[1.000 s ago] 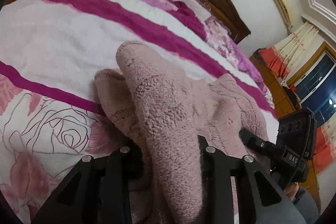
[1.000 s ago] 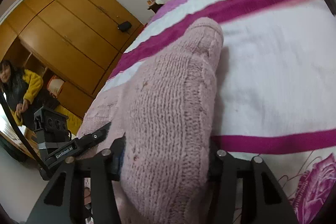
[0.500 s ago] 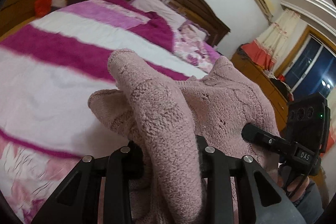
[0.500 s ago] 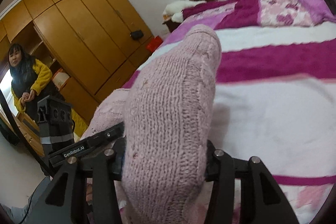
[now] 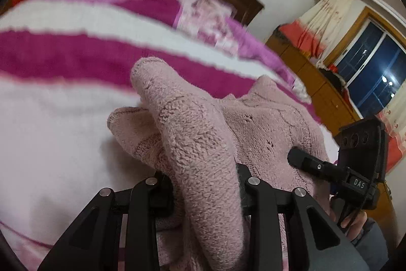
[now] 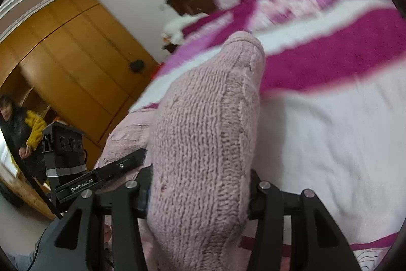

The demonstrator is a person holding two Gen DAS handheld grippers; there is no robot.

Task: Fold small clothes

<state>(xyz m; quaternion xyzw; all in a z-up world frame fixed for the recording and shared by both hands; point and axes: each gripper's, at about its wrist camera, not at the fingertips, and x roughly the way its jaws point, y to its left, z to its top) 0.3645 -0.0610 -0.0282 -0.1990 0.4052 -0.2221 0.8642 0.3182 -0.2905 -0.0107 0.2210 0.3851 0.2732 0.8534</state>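
so I've got both grippers clamped on the pink sweater (image 5: 203, 144), left gripper (image 5: 205, 192) and right gripper (image 6: 200, 192) each pinching a bunch sticking up toward 12 o'clock, its width stretched between them over the bed (image 5: 50, 131)

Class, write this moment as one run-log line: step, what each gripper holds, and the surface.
step: mid-fold carry | left gripper: shut on pink sweater | right gripper: shut on pink sweater | surface: striped bedspread

Dusty-pink knit sweater (image 5: 198, 144); bedspread (image 5: 63, 123) white with magenta stripes; black grippers (image 5: 203, 192)
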